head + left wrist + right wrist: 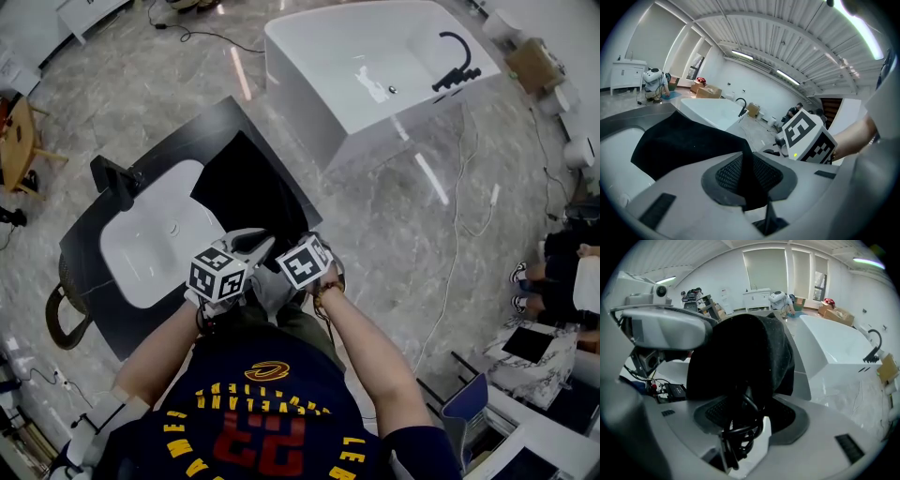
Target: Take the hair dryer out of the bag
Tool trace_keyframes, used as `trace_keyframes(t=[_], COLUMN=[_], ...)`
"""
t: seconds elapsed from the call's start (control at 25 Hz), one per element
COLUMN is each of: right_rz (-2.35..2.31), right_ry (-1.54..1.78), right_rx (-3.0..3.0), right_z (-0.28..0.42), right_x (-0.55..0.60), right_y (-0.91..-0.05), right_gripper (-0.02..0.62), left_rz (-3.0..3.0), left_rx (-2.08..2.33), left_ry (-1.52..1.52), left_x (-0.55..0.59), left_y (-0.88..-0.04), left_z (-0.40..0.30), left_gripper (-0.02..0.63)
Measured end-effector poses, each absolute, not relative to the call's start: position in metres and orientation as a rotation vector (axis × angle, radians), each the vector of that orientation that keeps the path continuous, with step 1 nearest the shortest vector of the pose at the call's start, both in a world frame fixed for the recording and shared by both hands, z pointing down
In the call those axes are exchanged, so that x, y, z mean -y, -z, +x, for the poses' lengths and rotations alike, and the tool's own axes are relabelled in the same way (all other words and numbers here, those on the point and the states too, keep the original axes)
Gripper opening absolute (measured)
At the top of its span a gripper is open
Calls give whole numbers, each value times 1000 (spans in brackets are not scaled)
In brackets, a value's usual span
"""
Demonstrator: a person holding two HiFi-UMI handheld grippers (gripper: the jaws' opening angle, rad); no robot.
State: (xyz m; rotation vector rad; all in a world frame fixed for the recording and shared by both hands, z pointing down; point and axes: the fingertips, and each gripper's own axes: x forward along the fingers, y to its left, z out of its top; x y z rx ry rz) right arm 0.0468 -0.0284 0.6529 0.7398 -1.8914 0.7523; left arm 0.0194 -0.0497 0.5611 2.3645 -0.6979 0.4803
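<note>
The floor [394, 216] is grey marble tile. A white bathtub [309, 56] stands on it at the far side. Nearer the person is a black countertop [84, 253] with a white sink [150, 244] set into it.

**Bag.** A black bag [248, 187] lies on the countertop, just beside the sink on its right. It reaches from the middle of the countertop to the near edge. Both grippers meet at that near edge, close together.

**Left gripper.** In the left gripper view, the left gripper [747, 187] has its jaws closed on a fold of the bag's black fabric. The fold rises from between the pads and spreads out to the left over the countertop. The marker cube [806, 136] of the other gripper sits just to the right.

**Right gripper.** In the right gripper view, the right gripper [740, 423] has its jaws clamped on the bag. The bag stands up as a dark bulging mass directly above the jaws. A coiled black cord [740, 437] is bunched in the same gap and touches the fabric. Its loops hang below the pads.

**Hair dryer.** No view shows the body of the hair dryer. Only the cord is exposed at the bag's gripped end.
</note>
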Motion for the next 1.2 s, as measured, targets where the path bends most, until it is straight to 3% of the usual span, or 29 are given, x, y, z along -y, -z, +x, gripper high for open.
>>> trace_keyframes(t=[0.4,0.92,1.2], right_rz=[851,510,473], right_ry=[-792,-724,-710], right_rx=[1902,1742,1750], right_z=[73,88,91], right_x=[31,15,5], right_y=[-650,-616,-614], right_gripper=[229,225,225], left_rz=[2351,2338,2190], left_rx=[699,829,959], left_ry=[-470,-411,-468], left_x=[49,79,133], left_y=[-565,-558,-607], left_z=[14,-2,-36], left_gripper=[49,49,49])
